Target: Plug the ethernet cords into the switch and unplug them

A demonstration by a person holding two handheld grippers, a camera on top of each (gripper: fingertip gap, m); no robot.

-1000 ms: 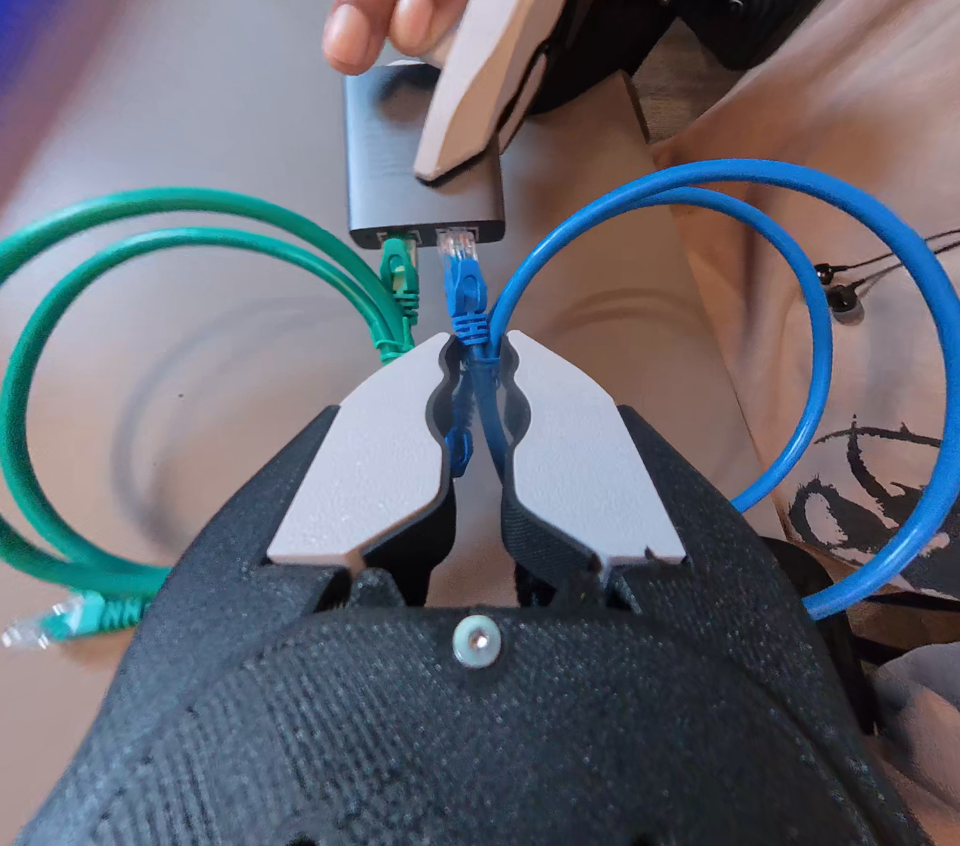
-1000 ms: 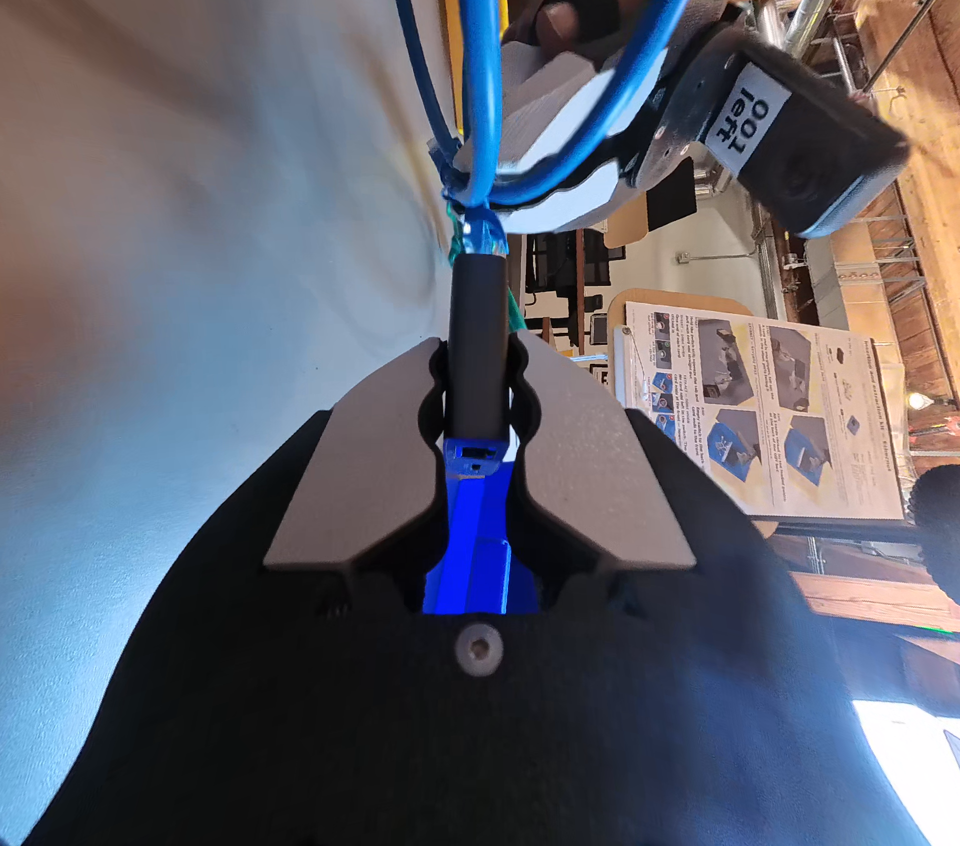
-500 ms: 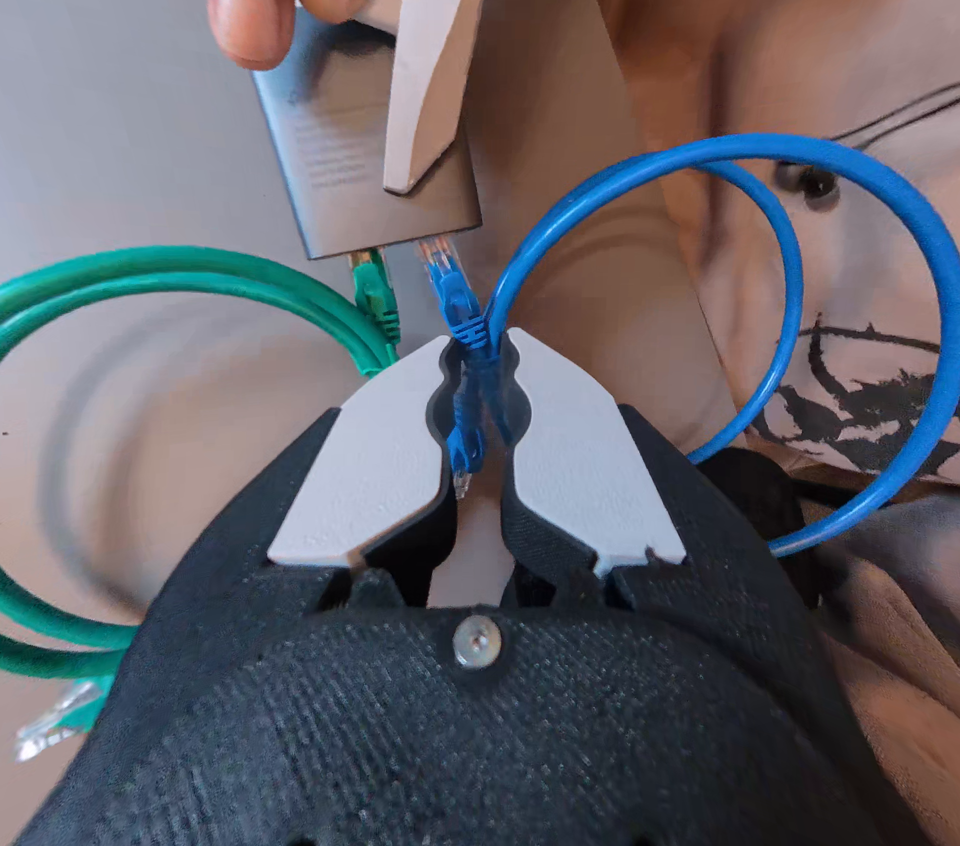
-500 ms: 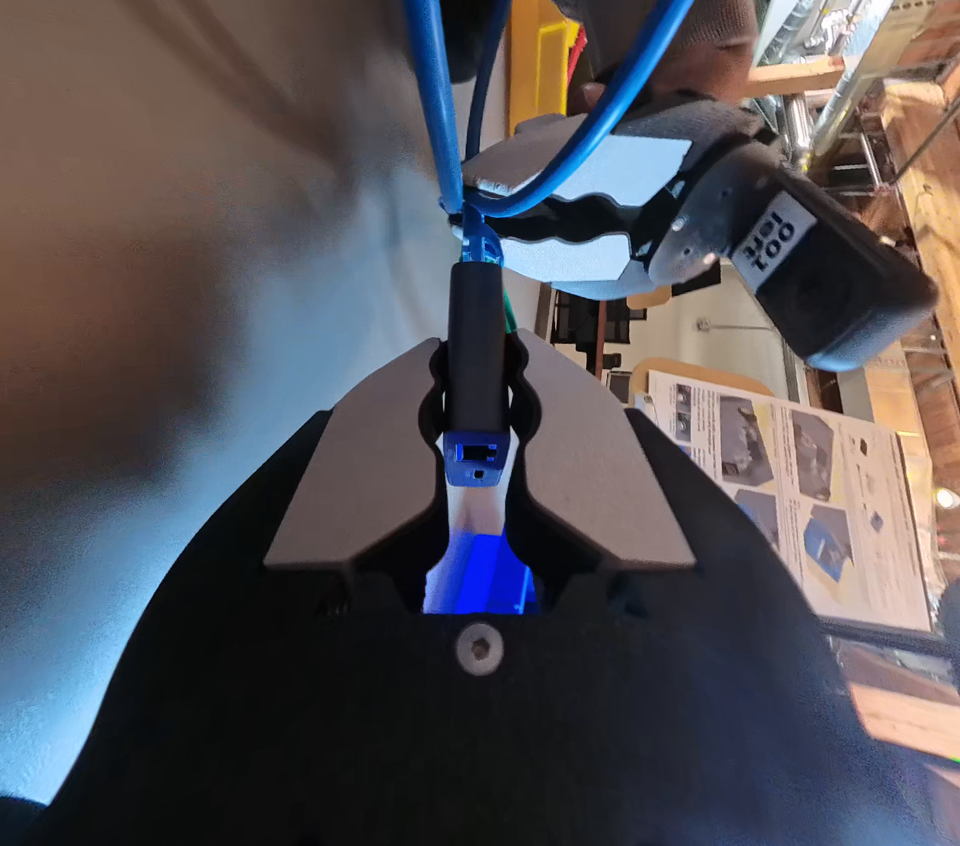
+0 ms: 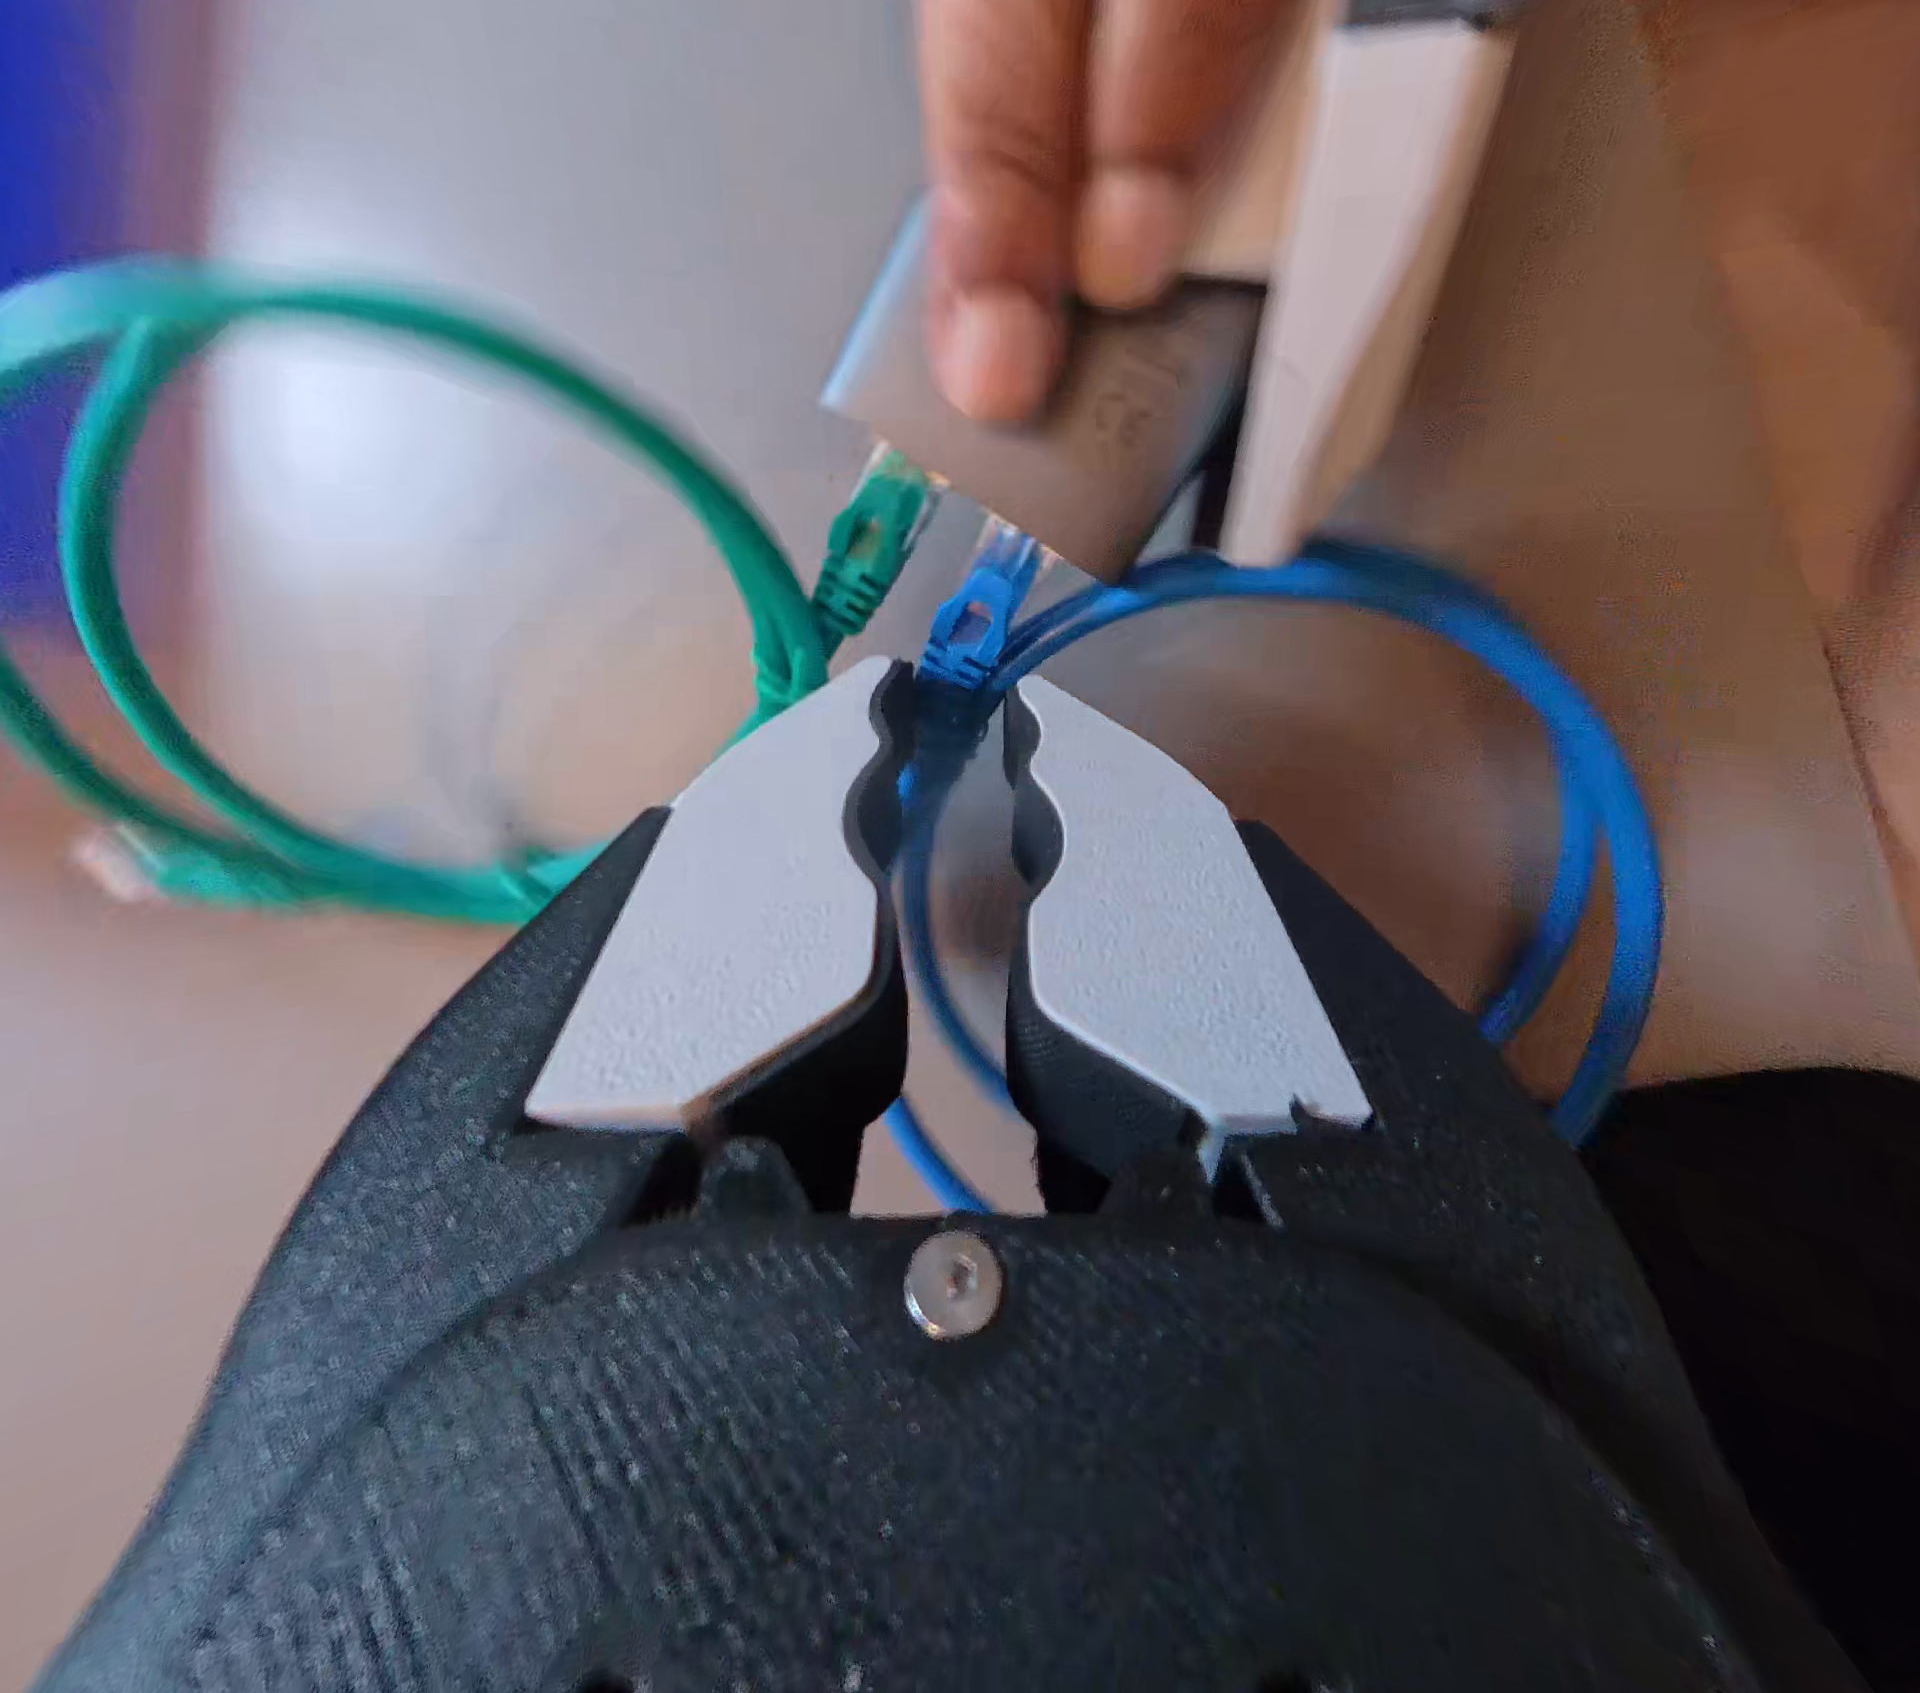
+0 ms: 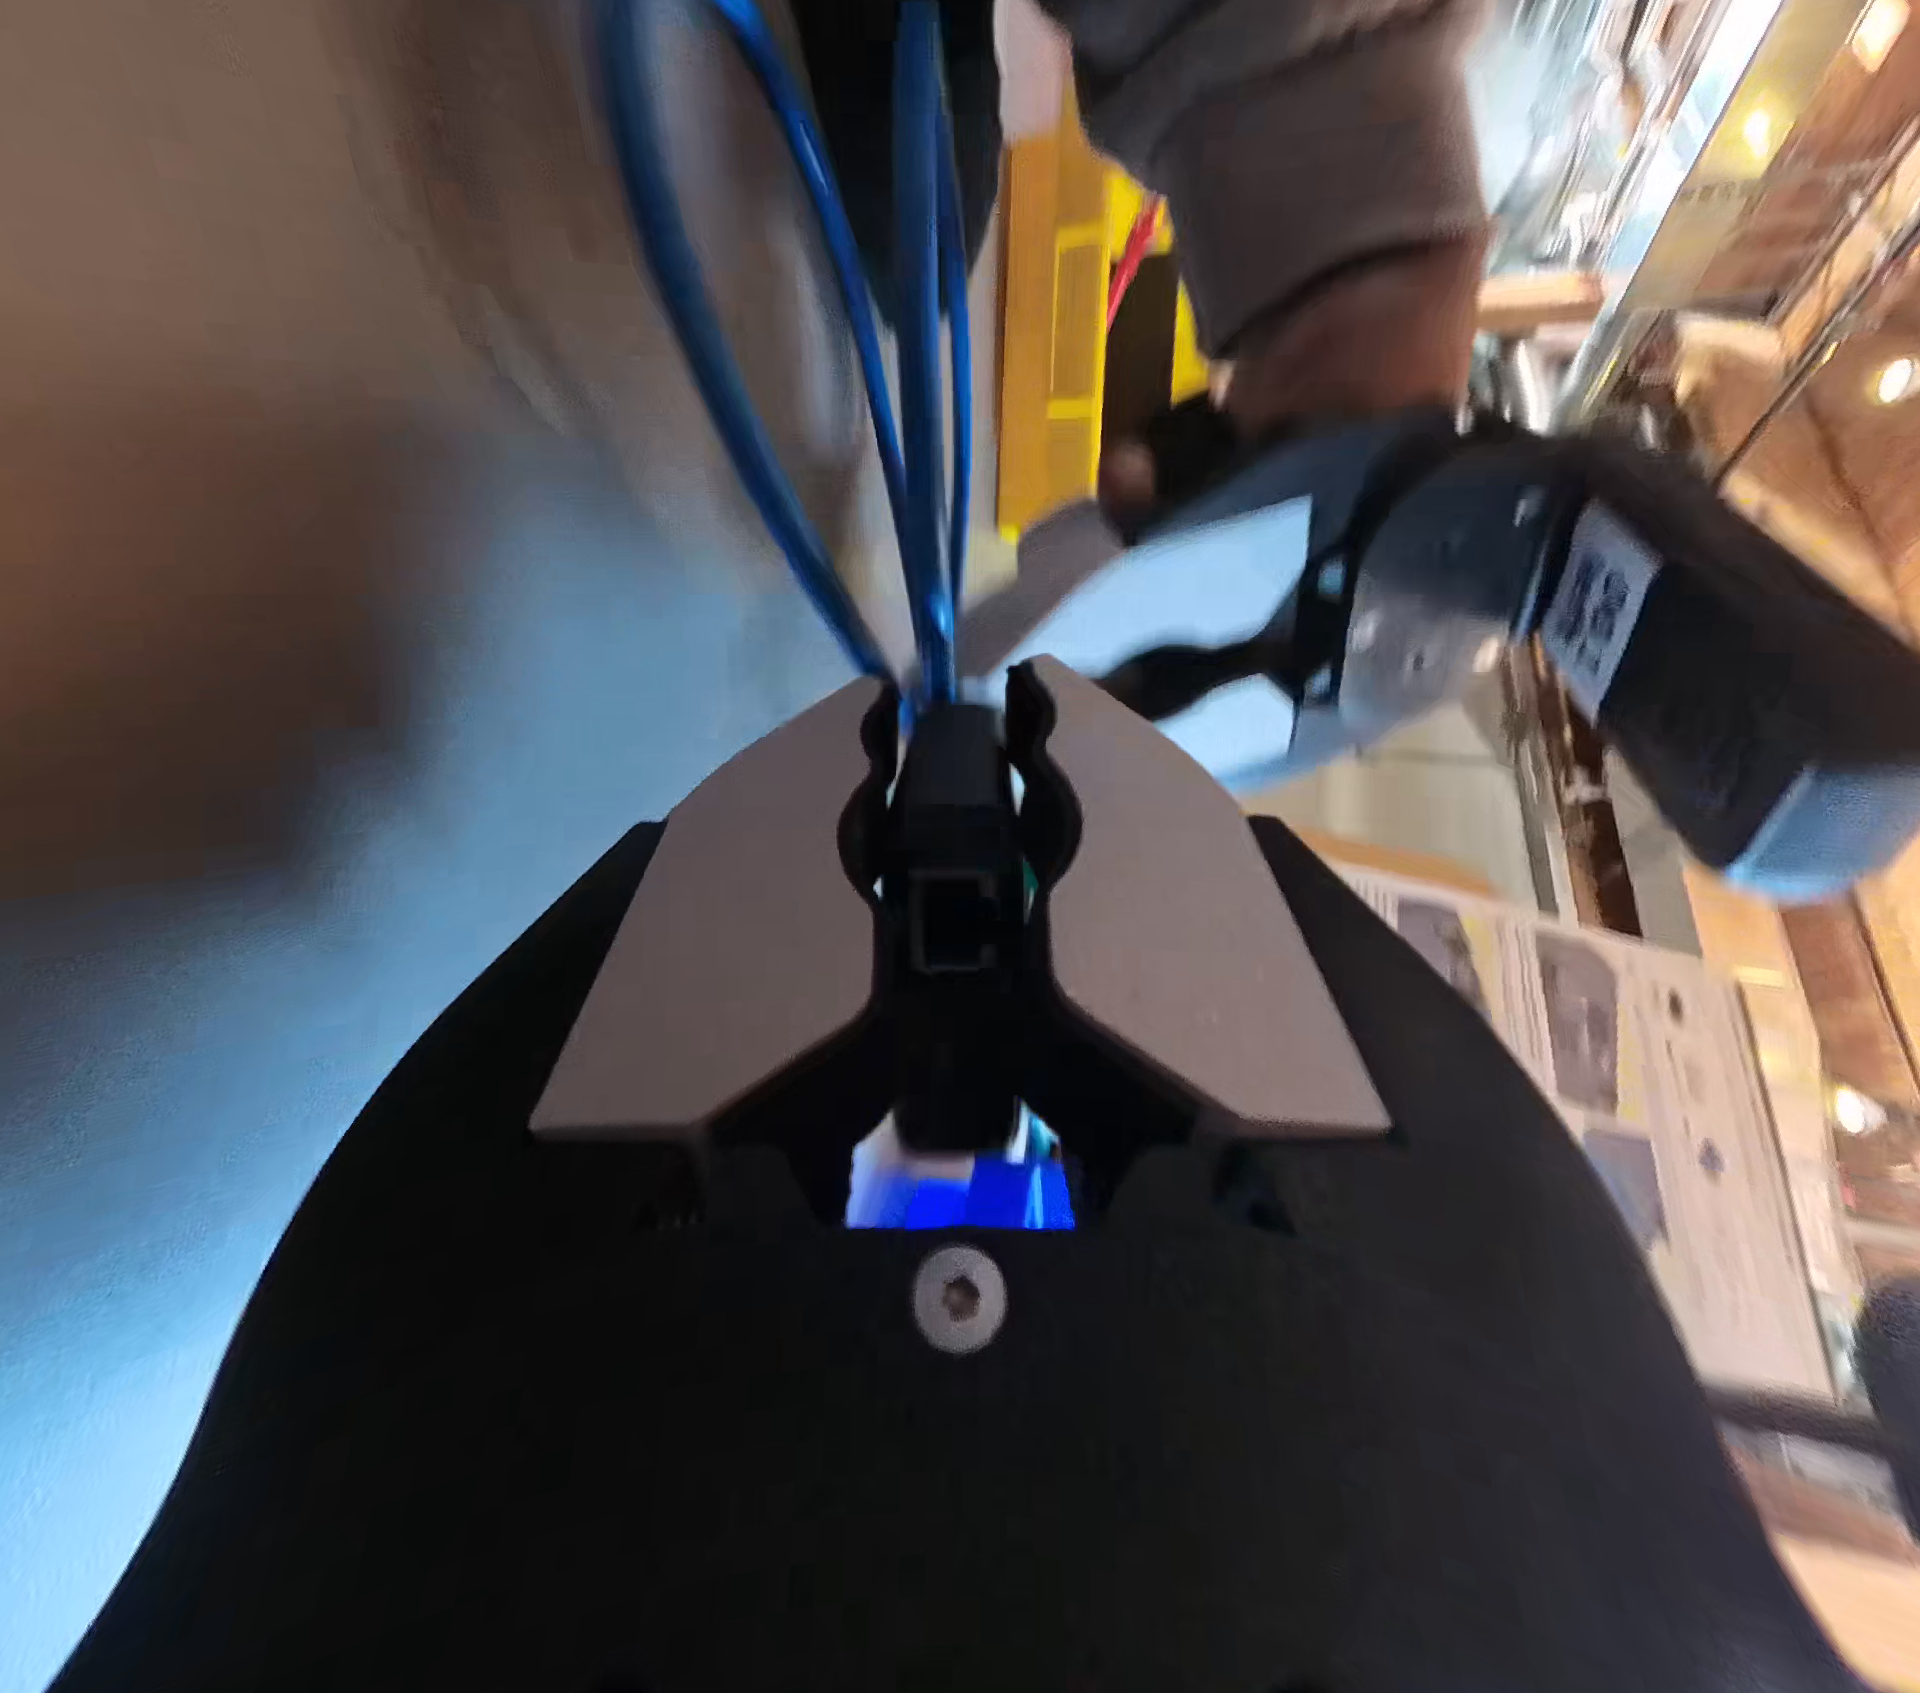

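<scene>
1. Two cords meet the switch (image 5: 1049, 438): the green cord (image 5: 436, 355) is plugged in, and the blue cord (image 5: 1455, 635) has its plug at the next port.
2. Compared with half a second ago, the switch is now tilted and nearer.
3. The left gripper (image 5: 951, 708) is clamped on the blue cord behind the plug.
4. The right gripper (image 6: 951, 708) grips the switch edge-on, and a hand (image 5: 1070, 116) rests fingers on it.

Green cord (image 5: 436, 438) looping across the left table (image 5: 499, 85), blue cord (image 5: 1507, 708) coiled right, switch (image 5: 1049, 448) just ahead, open table beyond the green loop.
</scene>
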